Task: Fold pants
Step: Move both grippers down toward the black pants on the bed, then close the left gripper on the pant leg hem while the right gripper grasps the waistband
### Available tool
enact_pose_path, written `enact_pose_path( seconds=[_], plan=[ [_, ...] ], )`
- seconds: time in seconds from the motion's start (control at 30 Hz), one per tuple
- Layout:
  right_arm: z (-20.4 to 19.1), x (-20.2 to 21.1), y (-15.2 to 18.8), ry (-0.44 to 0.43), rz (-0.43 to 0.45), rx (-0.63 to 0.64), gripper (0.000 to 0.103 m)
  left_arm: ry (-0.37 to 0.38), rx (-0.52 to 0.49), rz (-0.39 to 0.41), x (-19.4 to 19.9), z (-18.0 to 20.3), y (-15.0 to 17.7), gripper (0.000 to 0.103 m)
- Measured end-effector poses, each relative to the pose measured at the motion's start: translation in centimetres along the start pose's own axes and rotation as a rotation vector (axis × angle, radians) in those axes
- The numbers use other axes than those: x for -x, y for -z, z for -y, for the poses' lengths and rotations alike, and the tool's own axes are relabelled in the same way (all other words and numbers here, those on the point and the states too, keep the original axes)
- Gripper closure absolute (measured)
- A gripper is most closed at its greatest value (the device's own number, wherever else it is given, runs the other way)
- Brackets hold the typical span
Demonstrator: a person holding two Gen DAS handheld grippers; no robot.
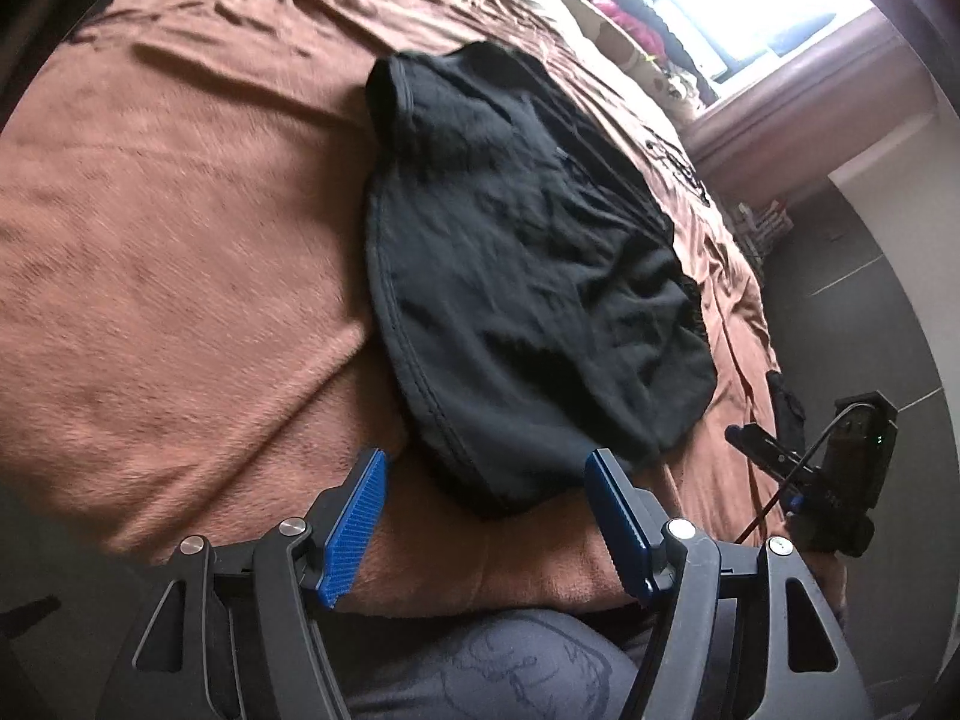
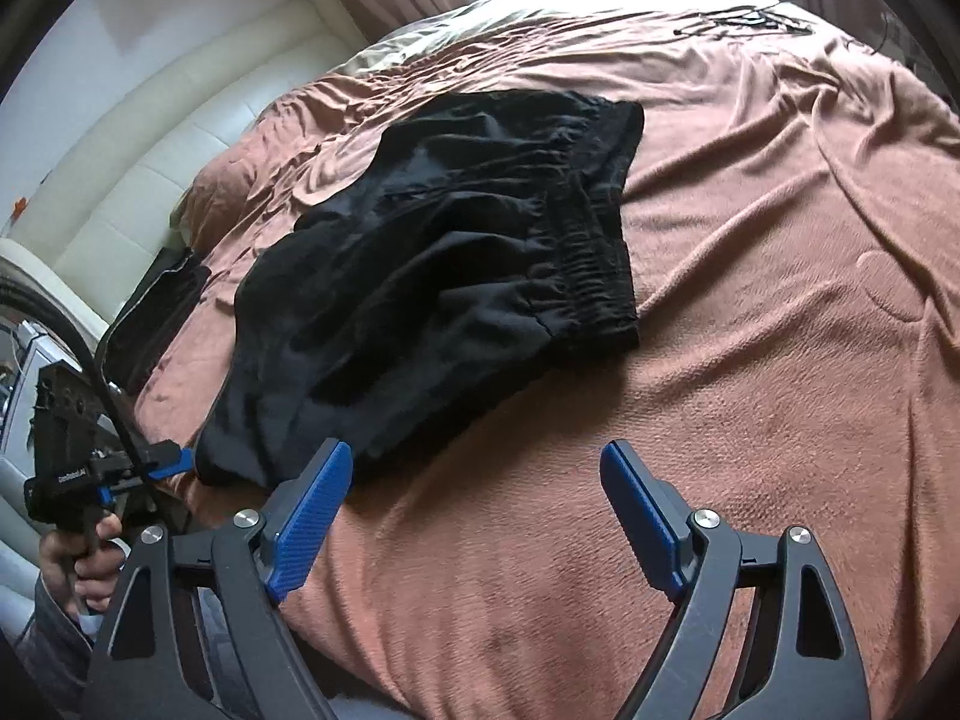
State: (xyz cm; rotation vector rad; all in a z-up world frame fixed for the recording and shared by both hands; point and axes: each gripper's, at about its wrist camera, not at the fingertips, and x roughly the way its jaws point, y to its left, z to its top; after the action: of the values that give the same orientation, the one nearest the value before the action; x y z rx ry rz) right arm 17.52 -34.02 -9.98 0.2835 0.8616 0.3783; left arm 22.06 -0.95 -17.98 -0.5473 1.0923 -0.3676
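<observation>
Blue-padded, your left hand-held gripper (image 1: pixel 486 471) and right hand-held gripper (image 2: pixel 477 465) both gape wide, holding nothing, low over the bed (image 2: pixel 750 240) near the folded pants (image 2: pixel 432 258).

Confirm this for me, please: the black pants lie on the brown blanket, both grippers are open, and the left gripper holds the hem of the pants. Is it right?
One part is wrong: the left gripper holds nothing. In the left wrist view its jaws stand wide apart, with the edge of the black pants lying between and beyond them, not pinched. The rest stands: the pants lie on the brown blanket, and the right gripper is open too.
</observation>
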Motion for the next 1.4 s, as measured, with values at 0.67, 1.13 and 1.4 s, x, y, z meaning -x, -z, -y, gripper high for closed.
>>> enact_pose_path(
  seconds=[0.67, 1.13, 1.4],
  plan=[
    [3.6, -5.1, -2.7, -0.167, -0.058, -0.106, 0.027, 0.065, 0.046, -0.002, -3.1, -1.1, -3.8, 0.036],
    [3.7, -6.2, -2.8, -0.241, -0.069, -0.185, 0.027, 0.173, 0.146, -0.025, -2.3, -1.7, -1.1, 0.054],
    [4.3, -6.6, -3.7, -0.212, -0.077, -0.218, 0.093, 0.146, 0.161, -0.008, -1.5, -1.5, -1.5, 0.099]
  ],
)
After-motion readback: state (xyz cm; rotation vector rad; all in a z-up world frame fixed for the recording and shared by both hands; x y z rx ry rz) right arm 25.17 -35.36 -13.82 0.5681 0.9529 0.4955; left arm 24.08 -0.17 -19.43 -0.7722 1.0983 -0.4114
